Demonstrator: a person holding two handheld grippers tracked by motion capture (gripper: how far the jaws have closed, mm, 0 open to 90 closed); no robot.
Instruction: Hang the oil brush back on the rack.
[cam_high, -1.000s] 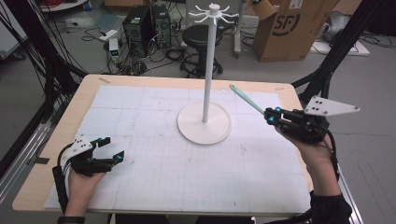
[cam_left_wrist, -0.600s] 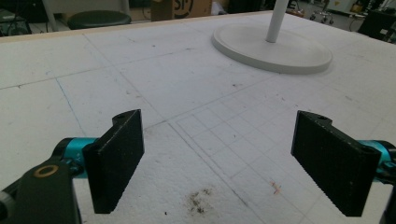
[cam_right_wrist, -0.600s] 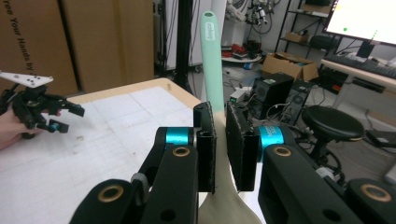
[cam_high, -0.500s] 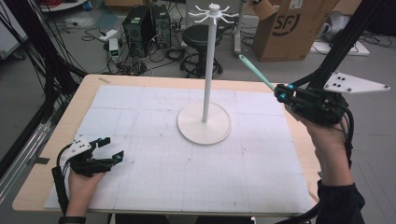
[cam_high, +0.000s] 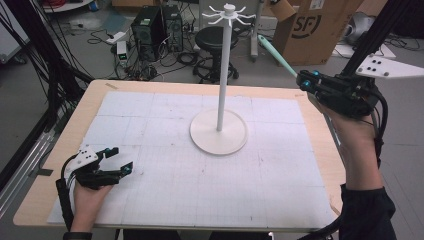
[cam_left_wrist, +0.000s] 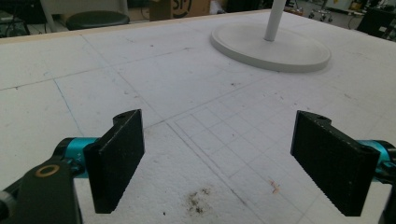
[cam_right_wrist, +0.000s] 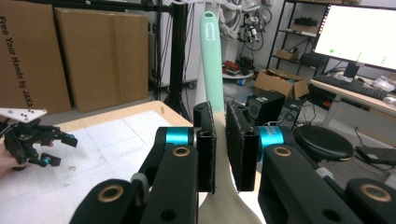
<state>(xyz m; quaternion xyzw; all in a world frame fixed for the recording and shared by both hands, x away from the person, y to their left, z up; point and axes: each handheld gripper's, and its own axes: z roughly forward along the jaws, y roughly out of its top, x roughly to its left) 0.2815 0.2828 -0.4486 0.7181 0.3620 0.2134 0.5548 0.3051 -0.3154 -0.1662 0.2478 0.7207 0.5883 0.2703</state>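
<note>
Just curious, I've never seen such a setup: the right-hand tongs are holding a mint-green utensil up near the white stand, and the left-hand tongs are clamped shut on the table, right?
Not quite. The left tongs stand wide open with nothing between them, as the left gripper view shows. The rest holds: the right tongs grip the mint-green utensil near the white stand.

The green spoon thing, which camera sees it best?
The right gripper view: the green utensil rises up close between the right gripper pads, which clamp it. The high view shows its handle small and far off. The left gripper view looks at the table and stand base.
</note>
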